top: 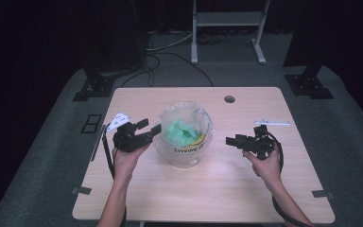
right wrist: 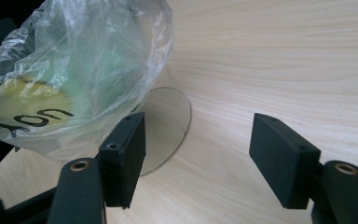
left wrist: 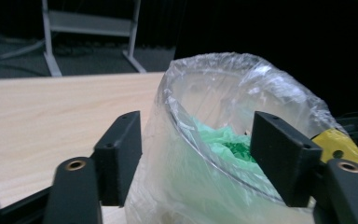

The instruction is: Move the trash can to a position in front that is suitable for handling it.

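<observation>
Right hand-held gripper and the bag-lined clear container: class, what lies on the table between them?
Nothing: in the high view, bare tabletop separates the right hand-held gripper from the bag-lined clear container.

A: What is obscured in the clear container (top: 184, 137)?
B: Its printed lettering (right wrist: 32, 119) is crumpled under the plastic liner (left wrist: 242, 70) and cannot be read. The green contents (left wrist: 228, 144) are blurred behind the film and partly blocked by a jaw.
A: And at the frame edges?
B: The container's base is cut off in the left hand-held gripper (left wrist: 196, 158) view; the small white object (top: 272, 123) on the bench (top: 208, 189) is too small to be identified.
</observation>
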`<control>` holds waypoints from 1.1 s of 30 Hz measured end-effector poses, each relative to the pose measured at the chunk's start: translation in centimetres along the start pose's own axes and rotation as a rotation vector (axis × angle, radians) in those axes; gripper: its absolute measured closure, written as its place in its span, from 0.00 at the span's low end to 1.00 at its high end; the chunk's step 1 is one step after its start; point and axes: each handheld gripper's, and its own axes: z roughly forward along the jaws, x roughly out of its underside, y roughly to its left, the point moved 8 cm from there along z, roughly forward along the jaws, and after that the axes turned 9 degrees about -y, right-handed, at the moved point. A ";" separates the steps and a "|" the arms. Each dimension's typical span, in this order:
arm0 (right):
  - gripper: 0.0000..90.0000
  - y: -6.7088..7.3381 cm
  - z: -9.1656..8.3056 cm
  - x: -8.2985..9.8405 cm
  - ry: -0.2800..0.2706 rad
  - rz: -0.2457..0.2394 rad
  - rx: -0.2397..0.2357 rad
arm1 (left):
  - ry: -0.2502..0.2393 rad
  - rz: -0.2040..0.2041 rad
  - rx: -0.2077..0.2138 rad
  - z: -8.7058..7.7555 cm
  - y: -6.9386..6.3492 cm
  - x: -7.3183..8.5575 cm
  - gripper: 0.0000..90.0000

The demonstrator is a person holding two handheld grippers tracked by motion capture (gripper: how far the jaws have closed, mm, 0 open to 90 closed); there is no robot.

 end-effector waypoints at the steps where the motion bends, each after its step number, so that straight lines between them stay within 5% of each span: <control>1: 0.40 0.0 0.0 0.0 -0.001 -0.001 -0.002 | 0.015 -0.005 -0.002 0.3 0.0 0.1 0.42; 7: 0.40 0.3 0.0 0.0 0.001 -0.005 -0.005 | 0.083 0.009 -0.020 1.4 0.5 0.5 0.58; 10: 0.40 0.4 0.0 -0.1 -0.003 -0.006 -0.011 | 0.078 0.028 -0.001 1.6 0.2 0.5 0.69; 12: 0.40 0.6 0.0 -0.2 -0.008 -0.008 -0.018 | 0.082 0.070 -0.019 1.6 0.1 0.3 0.75; 23: 0.40 1.7 0.3 -0.9 -0.024 -0.018 -0.037 | 0.026 0.162 -0.060 0.9 -0.3 -0.6 0.99; 33: 0.38 4.4 1.0 -4.0 -0.071 -0.043 -0.079 | -0.001 0.149 -0.022 0.8 -1.1 -1.1 1.00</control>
